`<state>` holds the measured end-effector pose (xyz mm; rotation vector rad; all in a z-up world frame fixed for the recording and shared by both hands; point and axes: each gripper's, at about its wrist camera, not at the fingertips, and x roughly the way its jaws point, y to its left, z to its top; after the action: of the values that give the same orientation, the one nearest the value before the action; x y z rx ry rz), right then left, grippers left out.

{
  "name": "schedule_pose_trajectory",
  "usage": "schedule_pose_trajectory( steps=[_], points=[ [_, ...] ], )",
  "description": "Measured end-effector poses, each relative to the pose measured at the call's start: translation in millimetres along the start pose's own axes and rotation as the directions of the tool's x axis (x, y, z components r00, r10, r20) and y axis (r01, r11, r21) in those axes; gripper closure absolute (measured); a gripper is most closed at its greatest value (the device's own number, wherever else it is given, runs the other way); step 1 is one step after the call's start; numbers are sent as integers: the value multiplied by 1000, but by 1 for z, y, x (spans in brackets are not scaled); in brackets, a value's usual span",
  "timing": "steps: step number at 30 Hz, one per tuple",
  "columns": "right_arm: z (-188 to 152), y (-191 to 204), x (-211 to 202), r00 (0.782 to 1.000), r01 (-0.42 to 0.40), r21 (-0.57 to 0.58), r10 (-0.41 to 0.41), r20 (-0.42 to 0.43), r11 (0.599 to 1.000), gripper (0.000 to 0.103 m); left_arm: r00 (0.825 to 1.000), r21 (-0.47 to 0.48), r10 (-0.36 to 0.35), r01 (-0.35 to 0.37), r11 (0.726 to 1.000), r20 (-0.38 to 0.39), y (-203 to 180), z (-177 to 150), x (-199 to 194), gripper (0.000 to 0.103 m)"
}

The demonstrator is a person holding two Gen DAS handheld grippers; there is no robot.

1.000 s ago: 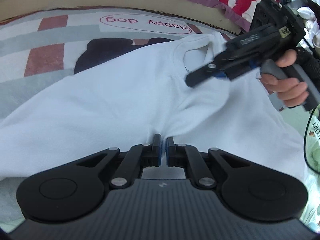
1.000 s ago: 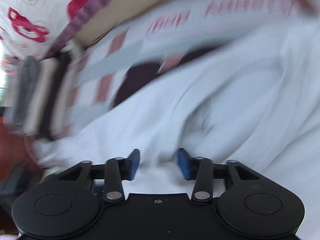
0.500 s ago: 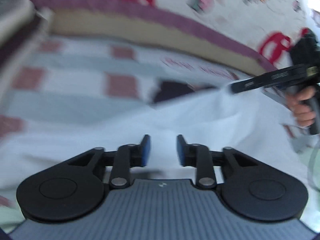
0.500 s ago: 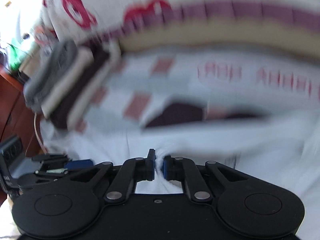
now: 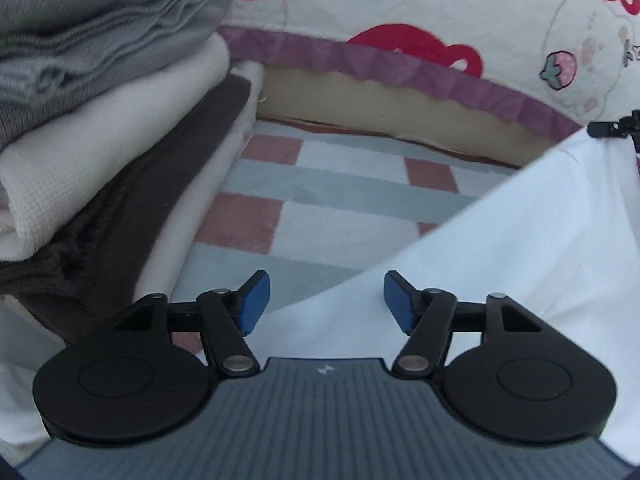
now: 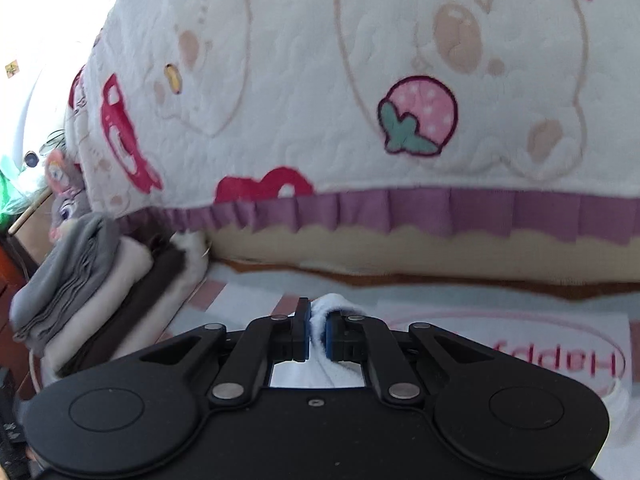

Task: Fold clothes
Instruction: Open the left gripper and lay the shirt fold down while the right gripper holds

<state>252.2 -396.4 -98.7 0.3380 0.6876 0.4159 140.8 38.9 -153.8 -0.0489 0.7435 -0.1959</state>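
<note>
The white shirt (image 5: 520, 240) slopes up to the right over the checked rug, its straight edge running diagonally. My left gripper (image 5: 326, 302) hangs above the shirt's lower edge with its jaws opening. Cloth shows in the gap, but neither blue pad (image 5: 254, 300) presses on it. At the far right of the left wrist view, the tip of my right gripper (image 5: 608, 128) holds the shirt's raised corner. In the right wrist view, my right gripper (image 6: 318, 336) is shut on a bunched fold of the white shirt (image 6: 332, 308).
A stack of folded clothes (image 5: 80, 120), grey on top, then cream, then dark brown, stands close on the left; it also appears as the stack (image 6: 80, 280). The checked rug (image 5: 340, 200) lies ahead. A bed with a strawberry-print quilt (image 6: 320, 80) blocks the far side.
My left gripper let go of the shirt, opened wide and swung left toward the folded stack. My right gripper closed on a fold of the shirt and lifted it.
</note>
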Motion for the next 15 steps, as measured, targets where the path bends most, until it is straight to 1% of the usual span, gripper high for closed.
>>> schedule_pose_trajectory(
  steps=[1, 3, 4, 5, 6, 7, 8, 9, 10, 12, 13, 14, 15],
  points=[
    [4, -4, 8, 1000, -1, 12, 1, -2, 1000, 94, 1000, 21, -9, 9, 1000, -18, 2, 0, 3, 37],
    [10, -23, 24, 998, -50, 111, 55, -41, 993, 94, 995, 90, -28, 37, 995, -100, -1, -1, 15, 37],
    [12, -33, 33, 994, -74, 168, 86, -61, 983, 90, 994, 128, -19, 33, 991, -109, -4, -1, 21, 37],
    [12, -47, 41, 989, -95, 249, 120, -85, 964, 89, 993, 166, -10, 29, 986, -118, -7, -2, 26, 37],
    [10, -58, 45, 988, -81, 299, 116, -101, 951, 89, 992, 204, 0, 26, 979, -126, -10, -3, 32, 36],
    [7, -69, 49, 987, -66, 348, 113, -116, 935, 85, 991, 242, 10, 23, 970, -134, -13, -4, 37, 36],
    [4, -79, 53, 985, -51, 390, 109, -130, 920, 72, 989, 257, 14, 24, 966, -145, -13, -4, 42, 35],
    [1, -85, 52, 986, -37, 405, 100, -135, 914, 67, 987, 219, 1, 35, 975, -161, -8, -2, 47, 33],
    [-2, -91, 52, 986, -23, 420, 90, -141, 907, 66, 985, 170, -18, 48, 984, -174, -2, -1, 50, 29],
    [-8, -103, 51, 985, 2, 452, 75, -153, 892, 66, 985, 106, -65, 83, 991, -163, 9, 2, 52, 26],
    [-12, -107, 52, 983, 4, 468, 82, -163, 884, 65, 984, 94, -79, 95, 991, -161, 12, 3, 53, 26],
    [-14, -107, 54, 981, 13, 465, 78, -176, 885, 65, 983, 87, -90, 105, 991, -158, 14, 3, 53, 27],
    [-17, -107, 56, 979, 21, 461, 74, -188, 887, 65, 984, 94, -94, 109, 990, -154, 14, 4, 53, 31]
  ],
)
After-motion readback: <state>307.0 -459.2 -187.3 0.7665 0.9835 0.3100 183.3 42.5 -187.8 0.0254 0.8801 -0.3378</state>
